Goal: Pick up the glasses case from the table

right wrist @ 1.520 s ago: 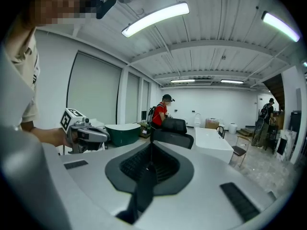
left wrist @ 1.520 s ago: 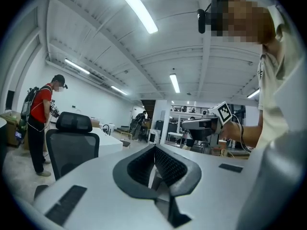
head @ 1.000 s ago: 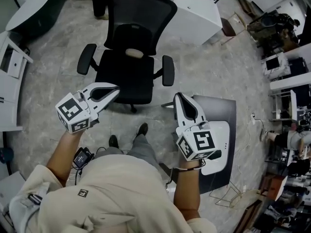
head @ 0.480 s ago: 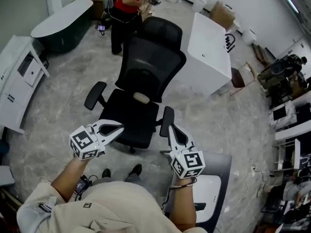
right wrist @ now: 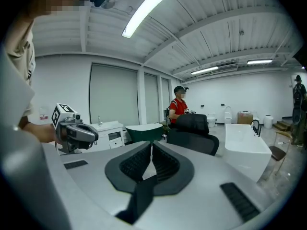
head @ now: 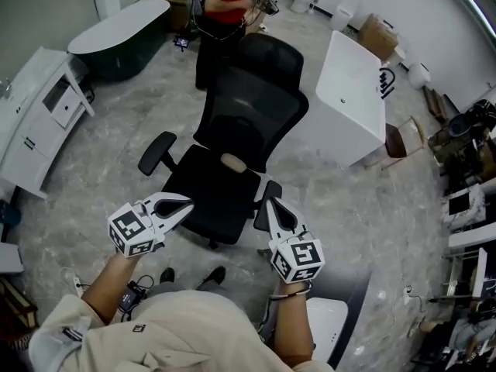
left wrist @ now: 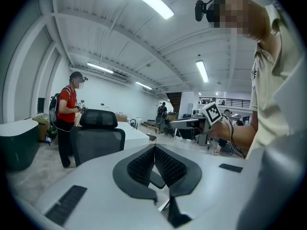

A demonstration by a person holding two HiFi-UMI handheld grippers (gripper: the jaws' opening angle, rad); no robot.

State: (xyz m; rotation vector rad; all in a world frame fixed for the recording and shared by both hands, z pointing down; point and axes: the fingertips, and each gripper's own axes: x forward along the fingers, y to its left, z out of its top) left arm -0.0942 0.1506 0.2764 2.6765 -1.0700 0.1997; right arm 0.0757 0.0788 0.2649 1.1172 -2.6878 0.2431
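**Search phase: both grippers empty, no case in sight**

We see the left gripper and right gripper held out side by side above the floor, both aimed at the chair. Each gripper view shows its jaws clenched pad to pad with nothing between them.

Over the last second the head view has swung up and away. The dark table, which lay under the right gripper, now sits at the lower right corner. A white unit on it is partly hidden by the right arm. The chair has come to the middle of the picture.

We cannot find the case in any current view. We judge that the pick-up has not begun: the case must first be located, and the jaws must part before any grasp.
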